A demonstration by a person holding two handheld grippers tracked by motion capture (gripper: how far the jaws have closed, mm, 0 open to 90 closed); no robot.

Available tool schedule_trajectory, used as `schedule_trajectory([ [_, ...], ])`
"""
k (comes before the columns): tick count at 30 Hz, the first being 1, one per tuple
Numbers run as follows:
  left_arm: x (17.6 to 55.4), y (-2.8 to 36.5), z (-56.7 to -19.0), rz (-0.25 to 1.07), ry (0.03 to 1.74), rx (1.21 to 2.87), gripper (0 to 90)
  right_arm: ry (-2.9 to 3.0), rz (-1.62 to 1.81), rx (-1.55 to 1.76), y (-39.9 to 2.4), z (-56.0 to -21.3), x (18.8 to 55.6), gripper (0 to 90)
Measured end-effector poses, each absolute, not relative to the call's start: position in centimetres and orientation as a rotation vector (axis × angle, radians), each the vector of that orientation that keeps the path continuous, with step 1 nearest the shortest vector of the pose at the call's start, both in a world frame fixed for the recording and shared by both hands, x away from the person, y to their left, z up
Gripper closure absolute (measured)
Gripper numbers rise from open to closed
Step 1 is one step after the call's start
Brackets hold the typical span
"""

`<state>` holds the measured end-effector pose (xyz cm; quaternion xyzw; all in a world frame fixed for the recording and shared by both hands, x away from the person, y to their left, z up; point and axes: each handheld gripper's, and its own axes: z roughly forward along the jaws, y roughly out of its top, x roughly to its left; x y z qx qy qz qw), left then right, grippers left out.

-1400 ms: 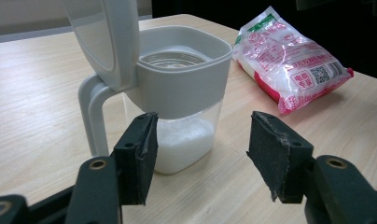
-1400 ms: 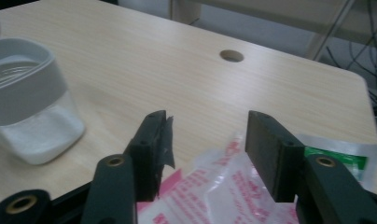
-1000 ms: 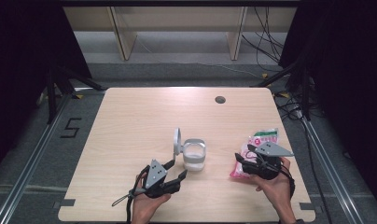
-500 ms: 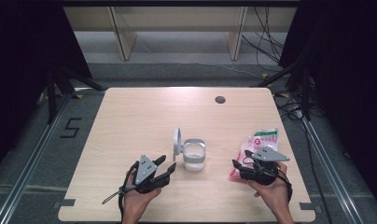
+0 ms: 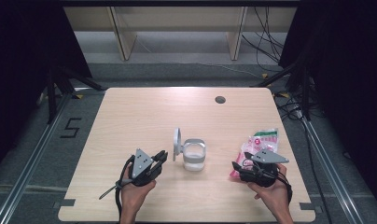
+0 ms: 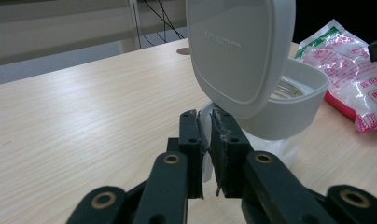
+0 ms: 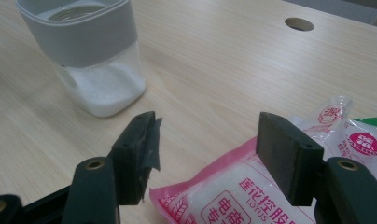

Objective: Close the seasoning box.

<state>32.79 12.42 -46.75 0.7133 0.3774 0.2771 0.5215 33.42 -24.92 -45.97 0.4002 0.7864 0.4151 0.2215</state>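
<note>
A clear container (image 5: 194,157) with a white collar stands at the table's middle front, white powder in its bottom (image 7: 105,93). Its white lid (image 5: 176,143) is flipped up on the left side (image 6: 240,46). My left gripper (image 5: 162,157) lies on the table just left of the lid, a small gap away. Its jaws are shut (image 6: 205,119), with a thin white sliver in the slit between them. A pink and white bag (image 5: 260,141) lies at the right. My right gripper (image 5: 236,168) is open at the bag's near left corner (image 7: 224,196), which lies below and between the jaws (image 7: 210,123).
The wooden table (image 5: 144,116) has a round cable hole (image 5: 219,99) at the back right. Black stands and cables sit on the floor beyond both sides. A shelf unit stands behind the table.
My left gripper has drawn back to the left, from the container's front to beside the lid. The right gripper has slid slightly toward the front edge along the bag.
</note>
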Motion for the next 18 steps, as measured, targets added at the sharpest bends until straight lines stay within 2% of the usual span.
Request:
schedule_trajectory([
  [8,33.31,12.23,-46.79,0.662,0.896,1.708,88.8,2.179,1.148,1.105,-24.65,-46.02,33.15,39.3],
  [18,33.63,11.81,-46.32,0.662,0.888,1.703,89.4,2.180,1.156,1.090,-24.55,-45.92,33.02,39.3],
])
